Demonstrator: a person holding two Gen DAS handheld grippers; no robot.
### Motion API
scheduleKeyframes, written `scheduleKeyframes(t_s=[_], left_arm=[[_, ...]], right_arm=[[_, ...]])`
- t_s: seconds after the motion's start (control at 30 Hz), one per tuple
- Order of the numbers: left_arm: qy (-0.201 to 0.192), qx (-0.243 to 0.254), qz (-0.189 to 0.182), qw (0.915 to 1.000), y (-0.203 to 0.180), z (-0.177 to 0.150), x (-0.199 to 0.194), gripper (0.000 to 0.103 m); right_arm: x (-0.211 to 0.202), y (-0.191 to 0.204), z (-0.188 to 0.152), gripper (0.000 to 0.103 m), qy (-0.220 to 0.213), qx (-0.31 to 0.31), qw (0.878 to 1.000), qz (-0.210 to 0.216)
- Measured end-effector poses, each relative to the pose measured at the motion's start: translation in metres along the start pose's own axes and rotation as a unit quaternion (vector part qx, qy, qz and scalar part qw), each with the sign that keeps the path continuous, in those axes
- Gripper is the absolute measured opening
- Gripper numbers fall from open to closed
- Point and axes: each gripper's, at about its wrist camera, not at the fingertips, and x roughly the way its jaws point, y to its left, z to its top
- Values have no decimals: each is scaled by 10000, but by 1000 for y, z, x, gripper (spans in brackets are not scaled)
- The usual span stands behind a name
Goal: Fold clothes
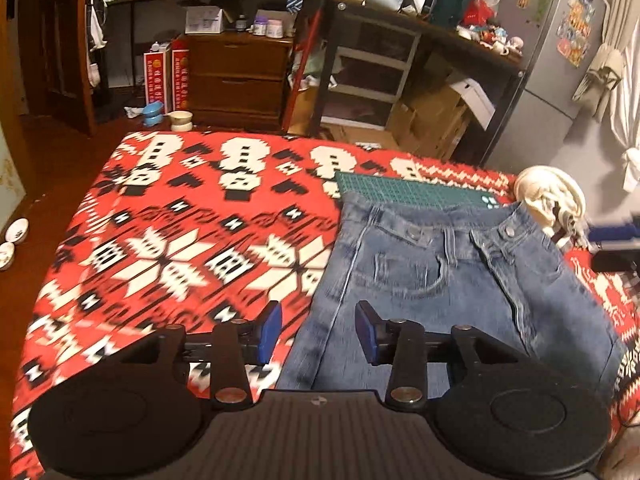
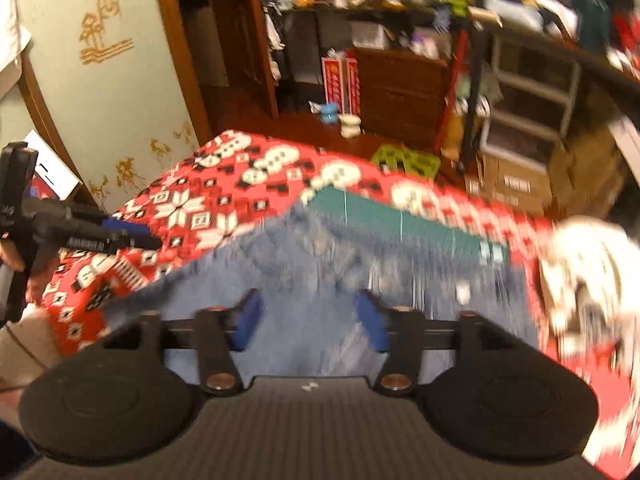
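The left tongs [image 1: 319, 330] stand open, the two blue pads [image 1: 270, 332] apart with nothing between them. They hover above the left edge of the jeans [image 1: 448, 280], one pad over the red blanket [image 1: 180, 240], the other over denim.

The right tongs [image 2: 312, 326] are likewise open and empty, positioned above the lower part of the jeans [image 2: 304, 280]. This view is blurred; fine detail of the denim cannot be read here.

The jeans lie spread flat on the right portion of the worktop, waistband toward the far edge, front side up. Two metal buttons [image 1: 414, 233] and a front pocket are visible in the left wrist view. The waistband overlaps the near edge of a green cutting mat [image 1: 408, 190], which lies on the blanket near the far edge.

A cream-white bundle of cloth [image 1: 550, 196] sits just beside the right end of the waistband, at the right edge of the worktop. In the right wrist view it appears as a pale smear [image 2: 588, 268].

The patterned blanket, red with white and black motifs, covers the whole worktop. Its left half carries no clothing.

In the right wrist view the left tongs [image 2: 132, 236] enter from the left, held by a hand [image 2: 12, 256].

Beyond the worktop stand a wooden drawer cabinet [image 1: 238, 76], cluttered shelves and a grey refrigerator [image 1: 552, 52].
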Motion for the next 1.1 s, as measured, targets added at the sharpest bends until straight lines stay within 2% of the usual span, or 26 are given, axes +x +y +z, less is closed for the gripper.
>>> scheduleKeyframes(t_s=[0.1,0.13,0.27,0.33,0.37,0.47,0.53,0.6,0.67,0.83,0.87,0.9,0.97,1.0,1.1], left_arm=[[-92,23,104,9999,0,3,18,42],[-102,47,114,9999,1,3,24,43],[-42,-63,-98,9999,7,3,50,42],[-64,-186,-235,9995,11,4,60,42],[-71,-240,-286,9993,13,5,65,39],[-23,-424,-513,9978,20,9,75,21],[5,-584,-676,9960,25,12,80,21],[53,-656,-853,9942,26,13,85,19],[113,-684,-960,9930,28,13,89,18],[222,-807,-1142,9899,34,11,99,17],[236,-831,-1175,9893,35,12,100,18],[243,-817,-1198,9891,35,12,101,18],[243,-787,-1216,9892,34,13,102,17],[239,-760,-1204,9895,32,12,102,4],[193,-599,-1030,9927,24,10,102,1]], right_arm=[[33,-1,27,100,-123,-148,9998,-31],[45,-1,34,103,-113,-206,9997,-46],[93,1,51,102,72,-514,9986,106],[115,1,57,103,175,-419,9988,187],[126,0,60,102,214,-344,9989,226],[158,8,67,102,339,-613,9972,248],[180,14,70,92,496,-803,9952,273],[202,19,73,58,647,-912,9933,291],[221,20,76,40,754,-895,9928,260],[255,14,84,38,908,-795,9925,206],[259,13,83,35,962,-771,9921,237],[263,13,83,26,1013,-750,9917,265],[270,11,82,15,1113,-708,9907,322],[271,12,82,11,1077,-714,9912,299],[271,14,83,5,867,-662,9939,134]])
